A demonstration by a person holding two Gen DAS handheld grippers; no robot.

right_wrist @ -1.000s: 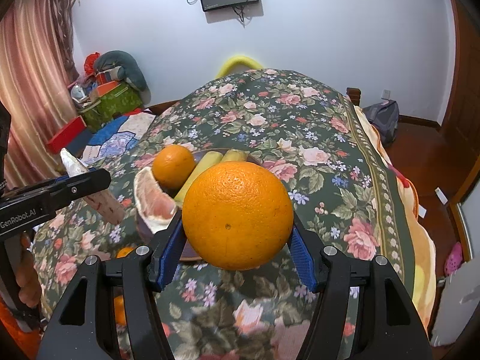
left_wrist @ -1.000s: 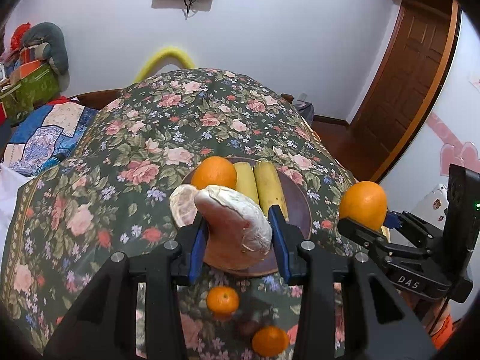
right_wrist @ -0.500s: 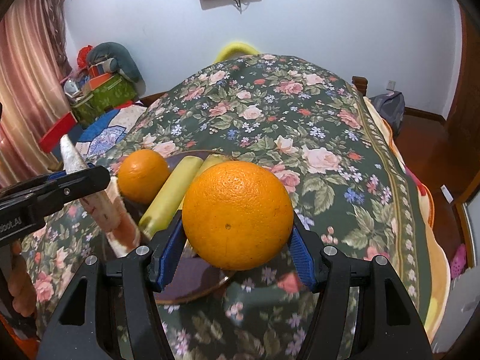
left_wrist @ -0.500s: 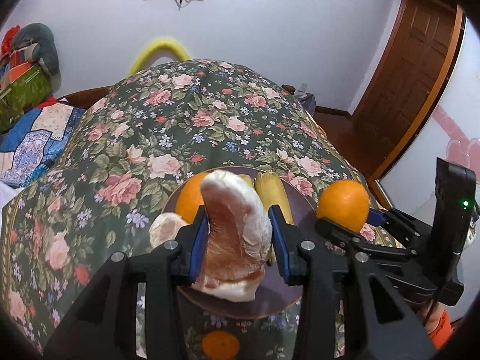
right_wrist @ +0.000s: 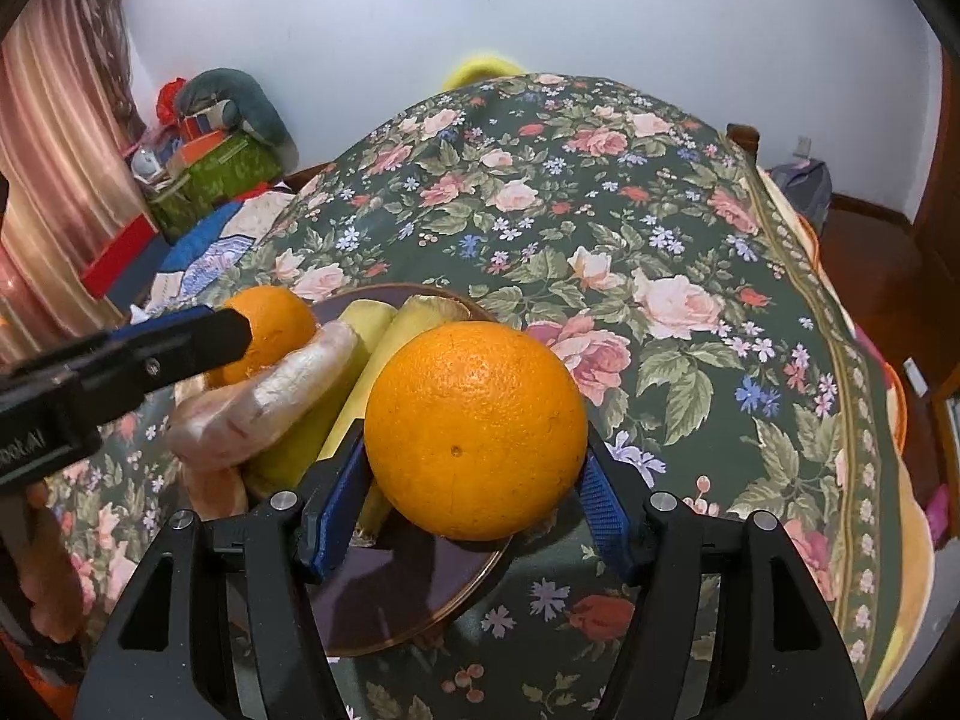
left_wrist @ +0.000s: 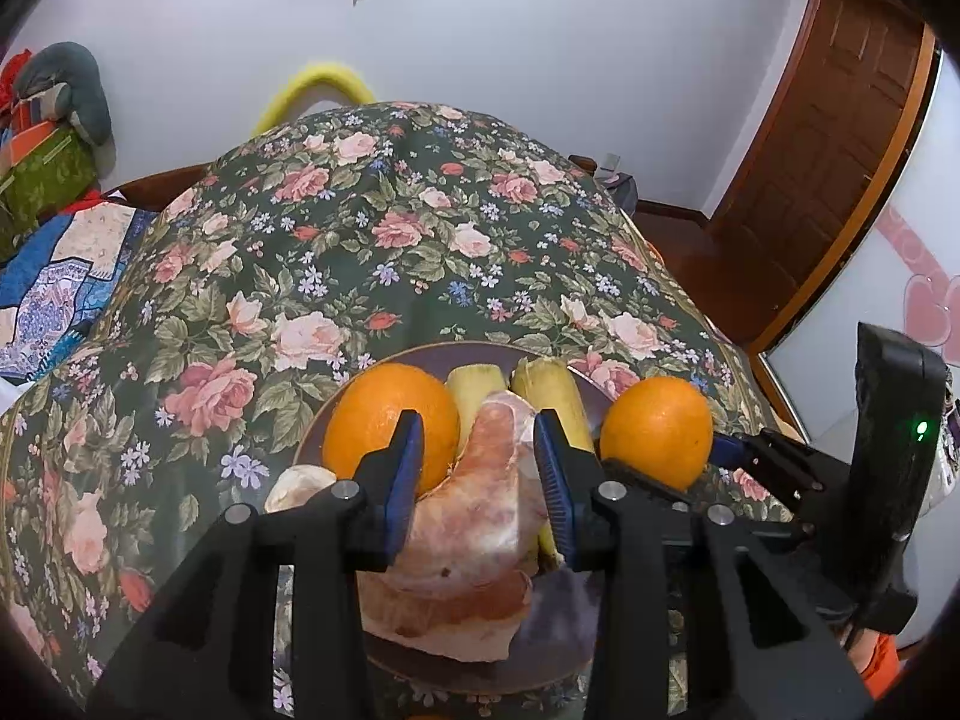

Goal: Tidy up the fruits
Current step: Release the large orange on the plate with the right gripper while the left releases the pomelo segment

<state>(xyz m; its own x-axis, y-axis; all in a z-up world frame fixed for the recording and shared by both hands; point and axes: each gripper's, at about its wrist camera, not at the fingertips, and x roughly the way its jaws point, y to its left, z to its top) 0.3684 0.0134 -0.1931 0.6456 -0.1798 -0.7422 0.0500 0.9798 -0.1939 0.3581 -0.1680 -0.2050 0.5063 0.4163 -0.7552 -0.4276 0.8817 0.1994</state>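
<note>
My left gripper point(left_wrist: 477, 462) is shut on a peeled pinkish pomelo segment point(left_wrist: 480, 516), low over the dark round plate point(left_wrist: 432, 351). On the plate lie an orange point(left_wrist: 390, 414), two yellow-green bananas point(left_wrist: 549, 387) and another pomelo piece point(left_wrist: 300, 483) at the left rim. In the right wrist view my right gripper point(right_wrist: 471, 480) is shut on a big orange point(right_wrist: 474, 426) above the plate's point(right_wrist: 390, 594) right side. To its left, the pomelo segment point(right_wrist: 270, 396) leans over the bananas point(right_wrist: 360, 336). One left finger point(right_wrist: 180, 348) crosses in front of the plate's orange point(right_wrist: 270, 330).
A dark floral cloth point(left_wrist: 390, 240) covers the table, which drops off at the right edge point(right_wrist: 888, 420) toward a wooden door point(left_wrist: 840, 120). A yellow hoop point(left_wrist: 318, 84) stands at the far end. Boxes and cushions point(right_wrist: 222, 150) sit at the left. A hand point(right_wrist: 48, 570) shows at lower left.
Both grippers have come forward and down to the plate with their fruit. The pomelo segment now hangs low over the plate, and the small oranges near the front have left the view.
</note>
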